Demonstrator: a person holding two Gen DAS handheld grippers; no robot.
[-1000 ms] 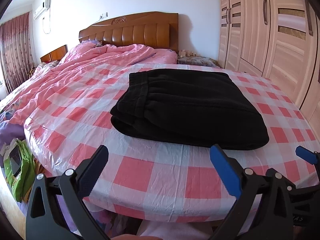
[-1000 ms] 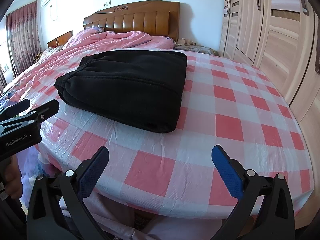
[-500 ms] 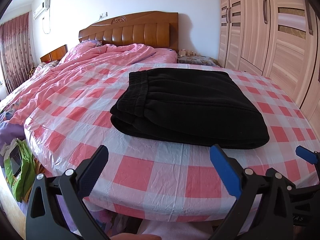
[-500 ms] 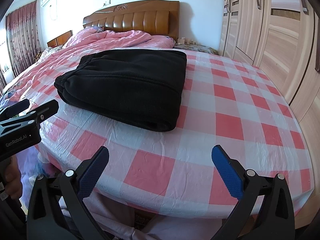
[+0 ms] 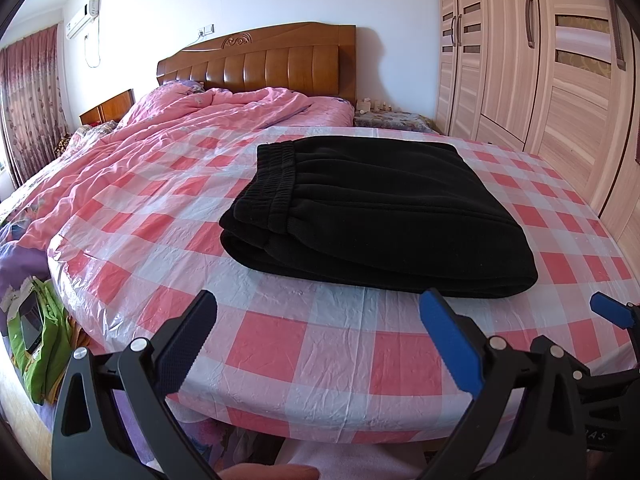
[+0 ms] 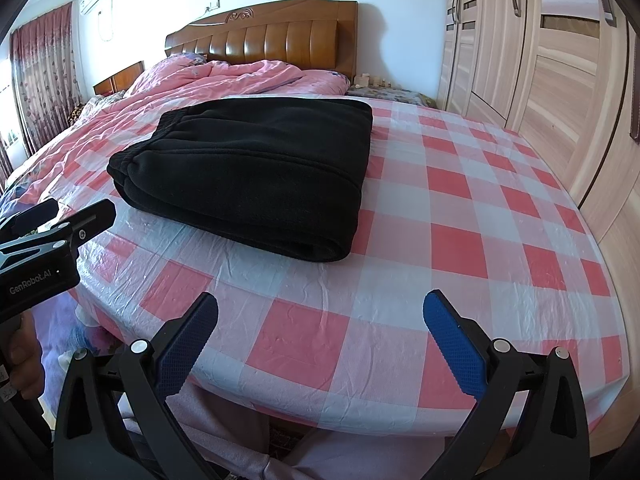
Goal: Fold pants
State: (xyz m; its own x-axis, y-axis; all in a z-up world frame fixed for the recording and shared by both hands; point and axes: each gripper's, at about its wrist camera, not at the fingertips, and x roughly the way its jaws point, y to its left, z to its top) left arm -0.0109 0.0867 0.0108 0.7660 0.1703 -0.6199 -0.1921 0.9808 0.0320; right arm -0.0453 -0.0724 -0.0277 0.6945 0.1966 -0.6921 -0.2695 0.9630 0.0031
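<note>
On the bed (image 5: 280, 344), a pink-and-white checked plastic sheet (image 6: 460, 216) covers the near part of the mattress, with a rumpled pink quilt (image 5: 168, 136) heaped toward the wooden headboard (image 5: 276, 64). A pale wood wardrobe (image 5: 560, 60) runs along the right side of the room, a curtain (image 5: 28, 104) hangs at far left, and an air conditioner (image 5: 82, 20) sits high on the white wall. One pair of black pants (image 5: 372, 208) lies folded into a thick rectangle on the checked sheet, its elastic waistband on the left and the rounded fold facing the near edge. Two hand-held grippers are in view: the left hand-held gripper (image 5: 316, 336) and the right hand-held gripper (image 6: 320, 336), each with its two fingers spread wide apart and holding nothing, both hovering just off the near edge of the bed and apart from the pants. The right wrist view shows bare checked sheet to the right of the pants, reaching to the bed's curved edge near the wardrobe. A green bag (image 5: 36, 344) lies on the floor at left.
</note>
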